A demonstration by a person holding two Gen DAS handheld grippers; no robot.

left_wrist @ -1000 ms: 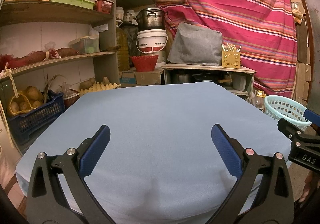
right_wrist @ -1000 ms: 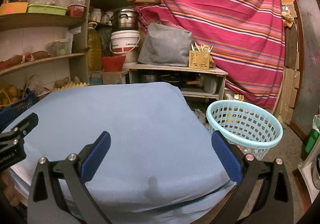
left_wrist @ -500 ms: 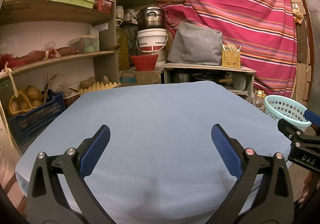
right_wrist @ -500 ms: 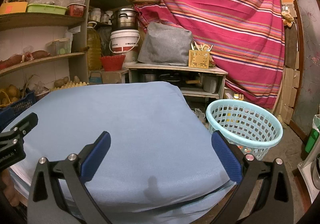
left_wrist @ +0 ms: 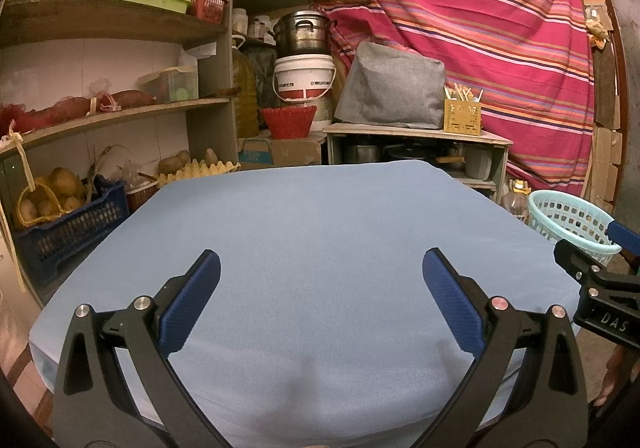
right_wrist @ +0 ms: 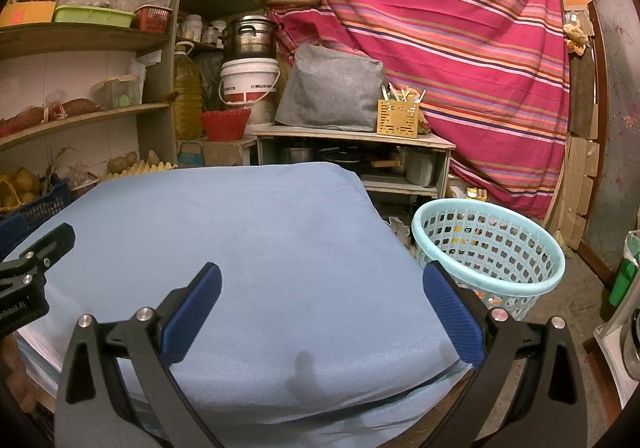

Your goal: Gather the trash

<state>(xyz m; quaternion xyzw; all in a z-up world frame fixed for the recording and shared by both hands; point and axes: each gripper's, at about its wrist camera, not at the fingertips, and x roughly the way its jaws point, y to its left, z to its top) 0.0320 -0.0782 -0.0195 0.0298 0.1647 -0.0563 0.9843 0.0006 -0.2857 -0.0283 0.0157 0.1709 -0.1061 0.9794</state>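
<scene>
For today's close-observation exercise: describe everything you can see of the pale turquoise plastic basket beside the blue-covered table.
The pale turquoise plastic basket is round, with a smooth thick rim and walls pierced by rows of small holes. It stands upright on the bare floor, mouth open, just off the right edge of the blue-covered table. Small scraps show at its bottom through the holes. Neither tool touches it.

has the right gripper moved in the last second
Yes, but only slightly. In the right wrist view the light blue basket has crept a little leftward against the right gripper, whose fingers stay spread wide; so it drifted slightly right over the blue-covered table.
</scene>
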